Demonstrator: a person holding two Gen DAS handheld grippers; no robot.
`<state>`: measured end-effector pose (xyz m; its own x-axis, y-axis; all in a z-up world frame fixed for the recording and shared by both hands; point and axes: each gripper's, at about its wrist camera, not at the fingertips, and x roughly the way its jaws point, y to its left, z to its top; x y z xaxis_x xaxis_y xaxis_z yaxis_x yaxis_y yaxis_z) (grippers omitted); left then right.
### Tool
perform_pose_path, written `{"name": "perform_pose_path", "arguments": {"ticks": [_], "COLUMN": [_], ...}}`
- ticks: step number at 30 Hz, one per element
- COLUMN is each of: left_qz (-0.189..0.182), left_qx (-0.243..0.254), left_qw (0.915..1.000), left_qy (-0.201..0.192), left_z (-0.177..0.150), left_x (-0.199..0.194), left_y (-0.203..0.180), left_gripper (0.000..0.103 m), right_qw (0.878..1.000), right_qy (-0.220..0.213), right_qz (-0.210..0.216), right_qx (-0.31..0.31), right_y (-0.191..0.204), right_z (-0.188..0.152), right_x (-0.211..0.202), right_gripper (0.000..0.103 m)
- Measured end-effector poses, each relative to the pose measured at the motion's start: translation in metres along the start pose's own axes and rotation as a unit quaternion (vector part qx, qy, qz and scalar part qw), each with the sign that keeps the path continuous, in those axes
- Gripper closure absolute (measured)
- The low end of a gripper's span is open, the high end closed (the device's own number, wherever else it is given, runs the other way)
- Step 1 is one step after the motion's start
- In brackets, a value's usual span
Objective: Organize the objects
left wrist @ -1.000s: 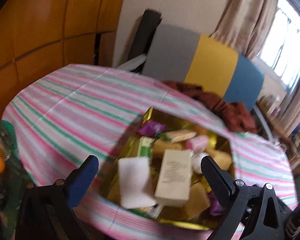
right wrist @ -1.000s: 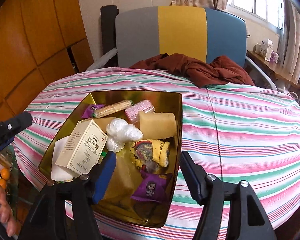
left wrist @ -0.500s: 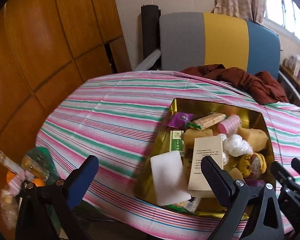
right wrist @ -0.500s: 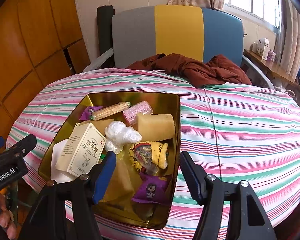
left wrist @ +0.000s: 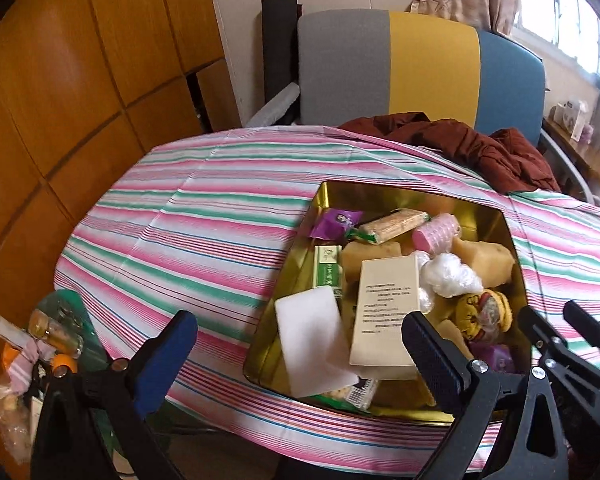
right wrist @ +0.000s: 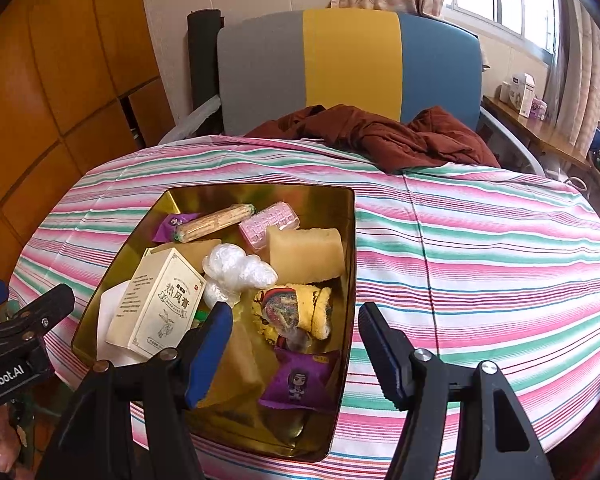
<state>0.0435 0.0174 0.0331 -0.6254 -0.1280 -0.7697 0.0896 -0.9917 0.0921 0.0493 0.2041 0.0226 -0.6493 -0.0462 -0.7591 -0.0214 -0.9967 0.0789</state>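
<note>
A gold tin tray (right wrist: 350, 240) (left wrist: 328, 196) sits on the striped tablecloth, full of several items: a cream medicine box (right wrist: 160, 304) (left wrist: 384, 300), a white pad (left wrist: 312, 344), a yellow sponge block (right wrist: 306, 254), a crumpled clear bag (right wrist: 236, 270), a pink roller (right wrist: 268, 226), a wrapped cracker bar (right wrist: 216, 222) and purple snack packets (right wrist: 298, 380). My left gripper (left wrist: 300, 352) is open and empty, hovering before the tray's near-left edge. My right gripper (right wrist: 294, 340) is open and empty above the tray's near end.
A dark red cloth (right wrist: 380, 136) lies at the table's far edge, in front of a grey, yellow and blue chair (right wrist: 348, 64). Wood panelling (left wrist: 60, 80) is on the left. A bag of clutter (left wrist: 40, 344) sits low beside the table's left edge.
The left gripper has pulled back and swung left, so more of the table shows. The right gripper has hardly moved. The tray's contents have not moved.
</note>
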Motion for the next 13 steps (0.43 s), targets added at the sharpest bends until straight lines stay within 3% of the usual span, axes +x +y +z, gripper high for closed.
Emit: {"name": "perform_pose_path", "arguments": {"ticks": [13], "left_qz": [0.016], "left_qx": [-0.004], "left_qw": [0.9998], "left_qy": [0.007], "left_z": [-0.0029], "left_x": [0.0088], "left_y": [-0.0005], "left_gripper": [0.0], "right_qw": [1.0], "right_qy": [-0.001], "right_qz": [-0.007], "right_qx": [-0.006], "right_y": [0.0035], "right_z": [0.0013], "right_x": [0.0042], "right_gripper": [0.037]}}
